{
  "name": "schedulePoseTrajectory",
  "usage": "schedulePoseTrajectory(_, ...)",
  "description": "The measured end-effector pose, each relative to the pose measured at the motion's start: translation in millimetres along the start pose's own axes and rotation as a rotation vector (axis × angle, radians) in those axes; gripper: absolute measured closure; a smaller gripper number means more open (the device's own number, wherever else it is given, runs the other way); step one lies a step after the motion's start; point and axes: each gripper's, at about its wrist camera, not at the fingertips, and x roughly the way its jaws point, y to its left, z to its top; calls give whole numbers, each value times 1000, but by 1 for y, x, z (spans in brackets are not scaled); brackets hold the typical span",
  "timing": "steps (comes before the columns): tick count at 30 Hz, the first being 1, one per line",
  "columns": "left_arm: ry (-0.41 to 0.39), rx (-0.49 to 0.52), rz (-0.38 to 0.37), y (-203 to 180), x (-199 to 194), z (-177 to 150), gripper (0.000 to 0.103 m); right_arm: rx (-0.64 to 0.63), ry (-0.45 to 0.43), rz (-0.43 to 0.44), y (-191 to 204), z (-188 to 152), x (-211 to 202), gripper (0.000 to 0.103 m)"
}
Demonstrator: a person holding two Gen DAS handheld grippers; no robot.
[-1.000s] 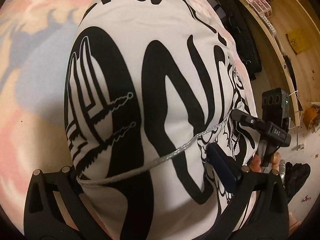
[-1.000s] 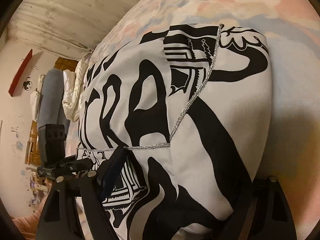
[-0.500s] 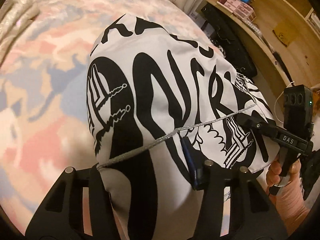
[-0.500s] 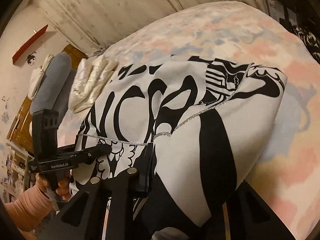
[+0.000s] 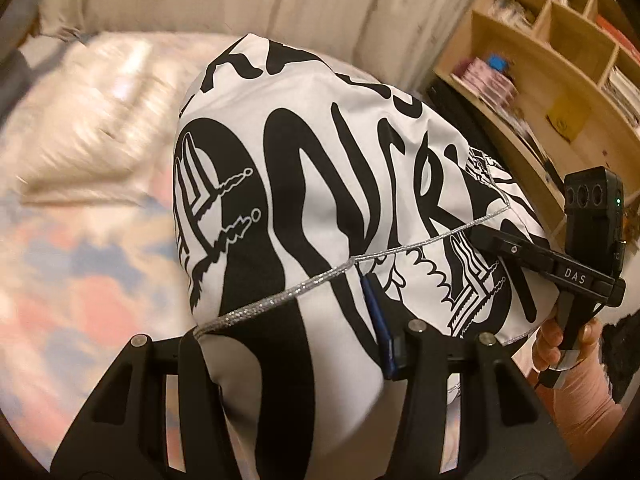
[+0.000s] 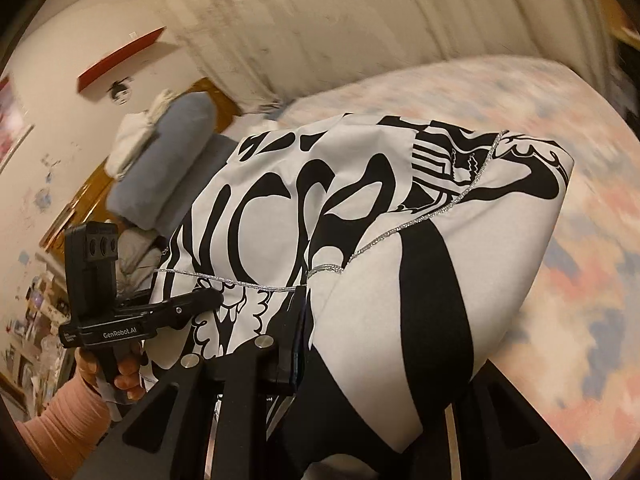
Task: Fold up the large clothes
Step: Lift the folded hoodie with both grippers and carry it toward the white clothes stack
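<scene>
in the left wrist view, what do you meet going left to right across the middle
pillow → black-and-white garment → right claw gripping its edge → wooden shelves

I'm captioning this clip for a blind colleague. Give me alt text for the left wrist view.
A white garment with bold black lettering and silver trim hangs lifted between two black grippers, the left gripper clamped on it at the bottom and the right gripper on its right edge. Behind are a pastel patterned bed and wooden shelves.
</scene>
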Motion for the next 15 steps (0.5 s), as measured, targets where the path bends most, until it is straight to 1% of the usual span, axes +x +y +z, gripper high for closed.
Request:
schedulePoseTrajectory(2,-31,9,41,36,-31,29,56,-19,-13,24,-25,7,16,81)
schedulePoseTrajectory(3,-44,16,61,52,-42,44,56,-26,-19,33,-43,9,23,81)
schedulePoseTrajectory(5,-61,33,93,83,-57,72,56,-43,-33,59,-91,21,47,81)
schedulePoseTrajectory(6,-70,31,107,104,-65,90,56,-48,-40,68,-121,26,58,81)
schedulePoseTrajectory(8,-79,41,133,143,-74,126,56,-63,-57,88,-92,59,93,81)
schedulePoseTrajectory(9,-82,45,141,155,-76,137,56,-59,-62,101,-80,76,111,81)
schedulePoseTrajectory(11,-88,70,176,199,-80,175,56,-67,-76,113,-56,106,146,81)
schedulePoseTrajectory(12,-94,68,188,218,-78,191,56,-60,-81,121,-50,125,168,81)
schedulePoseTrajectory(14,-101,81,212,261,-74,224,56,-50,-93,134,-35,154,211,81)
schedulePoseTrajectory(15,-102,87,219,275,-72,235,56,-38,-97,141,-30,167,233,81)
